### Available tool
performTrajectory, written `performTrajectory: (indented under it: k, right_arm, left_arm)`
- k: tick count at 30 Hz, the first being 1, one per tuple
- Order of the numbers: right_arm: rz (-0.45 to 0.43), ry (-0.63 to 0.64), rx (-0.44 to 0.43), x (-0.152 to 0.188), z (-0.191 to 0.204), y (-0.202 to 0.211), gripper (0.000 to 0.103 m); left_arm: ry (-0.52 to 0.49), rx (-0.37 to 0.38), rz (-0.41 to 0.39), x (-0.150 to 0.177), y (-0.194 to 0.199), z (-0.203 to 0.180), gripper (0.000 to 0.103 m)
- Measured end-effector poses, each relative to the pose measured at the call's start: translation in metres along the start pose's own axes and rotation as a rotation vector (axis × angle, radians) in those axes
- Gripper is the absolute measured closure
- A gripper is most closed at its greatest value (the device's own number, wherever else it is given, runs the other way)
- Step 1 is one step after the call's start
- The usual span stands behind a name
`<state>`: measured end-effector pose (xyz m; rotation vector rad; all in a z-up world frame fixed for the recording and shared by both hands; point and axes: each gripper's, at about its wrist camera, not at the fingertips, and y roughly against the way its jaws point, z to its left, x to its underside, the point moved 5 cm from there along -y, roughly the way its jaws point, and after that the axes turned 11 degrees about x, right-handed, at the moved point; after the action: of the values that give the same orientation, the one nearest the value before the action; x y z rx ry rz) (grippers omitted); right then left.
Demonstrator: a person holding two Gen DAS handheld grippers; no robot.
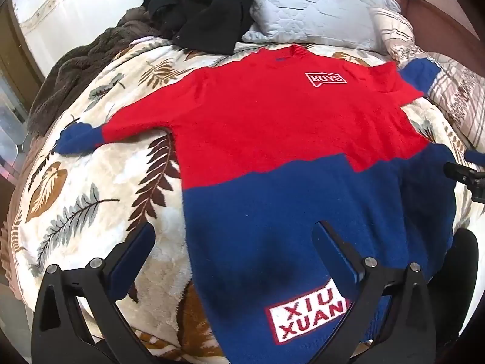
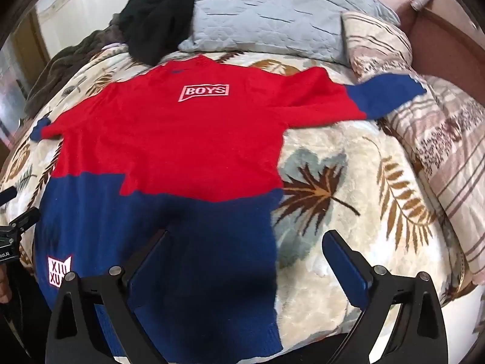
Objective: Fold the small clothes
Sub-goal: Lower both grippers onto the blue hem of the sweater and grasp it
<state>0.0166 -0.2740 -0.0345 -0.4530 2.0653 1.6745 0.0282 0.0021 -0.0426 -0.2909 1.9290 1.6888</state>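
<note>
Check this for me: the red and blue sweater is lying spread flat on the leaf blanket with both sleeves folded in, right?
Not quite: the sweater lies flat on the leaf blanket, but both sleeves are stretched outward, not folded in, as the right wrist view shows.

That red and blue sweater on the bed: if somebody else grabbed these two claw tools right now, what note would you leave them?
Left gripper: open, empty, hovering over the sweater's lower left edge.
Right gripper: open, empty, over the lower right edge.
Sweater: lying flat, front up, on the leaf-print blanket, both sleeves spread out, hem nearest you, the BOYS patch near the collar.
Done: sweater is spread out; no fold made.
Left: all the folding, probably sleeves in first, then the body.
Behind it lie a black garment and a grey pillow; neither touched.
</note>
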Motion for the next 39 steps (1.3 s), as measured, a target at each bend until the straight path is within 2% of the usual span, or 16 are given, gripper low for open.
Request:
performTrajectory:
  k: [8,13,21,26,29,35,39]
  right_arm:
    - [0.013,-0.024,0.01,-0.001,-0.006,-0.002,0.003]
    - [0.007,-0.013,0.014,-0.004,-0.003,-0.002,0.003]
    - [0.018,-0.012,0.019,-0.002,-0.004,-0.007,0.004]
    - [0.017,-0.019,0.009,0.0,-0.006,-0.007,0.004]
    - [0.017,-0.019,-0.002,0.001,-0.008,-0.007,0.004]
    - [0.026,-0.01,-0.033,0.01,-0.015,-0.008,0.004]
    - [0.042,-0.037,-0.043,0.016,-0.023,-0.011,0.004]
  left_arm:
    - [0.06,0.042,0.032,0.007,-0.002,0.01,0.0]
    - [0.061,0.009,0.011,0.001,-0.003,0.012,0.0]
    - [0.08,0.01,0.032,0.004,-0.006,0.02,0.0]
    - [0.092,-0.011,0.107,0.008,-0.007,0.023,0.0]
    - [0.094,-0.022,0.104,0.007,-0.006,0.024,0.0]
    - [0.162,-0.039,0.072,0.006,0.0,0.047,0.0]
    - [0.196,-0.063,0.09,0.012,0.001,0.06,0.0]
